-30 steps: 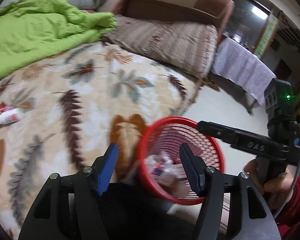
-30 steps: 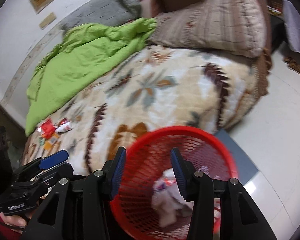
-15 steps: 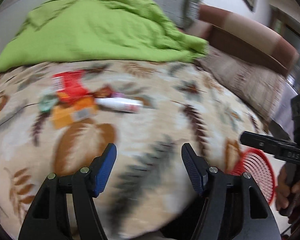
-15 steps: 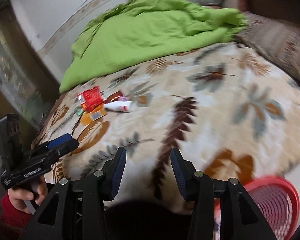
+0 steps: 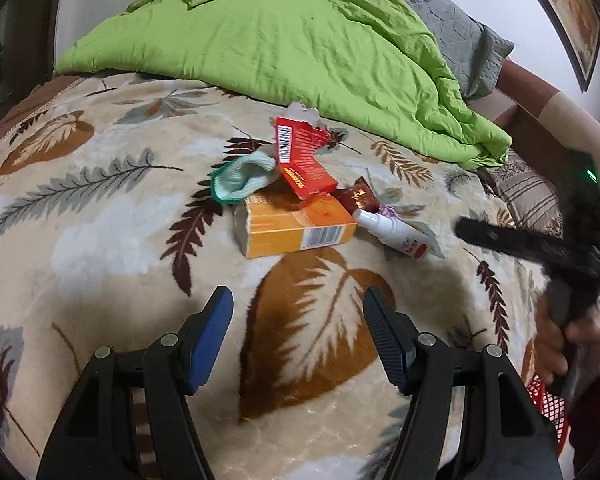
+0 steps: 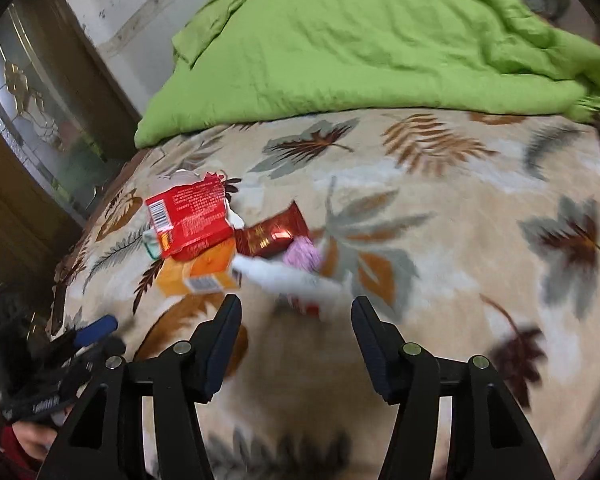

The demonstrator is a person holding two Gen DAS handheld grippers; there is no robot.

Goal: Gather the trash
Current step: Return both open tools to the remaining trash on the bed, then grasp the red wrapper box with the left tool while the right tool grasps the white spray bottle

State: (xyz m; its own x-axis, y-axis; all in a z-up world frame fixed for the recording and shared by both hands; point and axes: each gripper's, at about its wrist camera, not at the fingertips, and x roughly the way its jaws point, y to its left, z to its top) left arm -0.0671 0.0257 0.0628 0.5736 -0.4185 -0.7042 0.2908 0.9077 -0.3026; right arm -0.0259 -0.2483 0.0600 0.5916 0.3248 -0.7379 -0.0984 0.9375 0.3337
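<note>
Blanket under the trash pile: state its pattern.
The blanket is cream with brown, grey and orange leaf prints, clearest in the left wrist view.

1. Blanket [image 5: 100,248]: beige, brown and grey leaf print.
2. Quilt [image 5: 284,40]: lime green.
3. Box [image 5: 296,232]: orange.
4. Carton [image 5: 304,160]: red.
5. Bottle [image 5: 392,236]: white.
6. Wrapper [image 6: 272,236]: dark red.
7. Blurred lump [image 6: 302,254]: probably pink.

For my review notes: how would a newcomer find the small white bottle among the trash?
On the leaf-patterned blanket, below the green quilt, sits a litter pile. The small white plastic bottle lies flat beside the orange carton's barcode end, the only round white item there.
</note>
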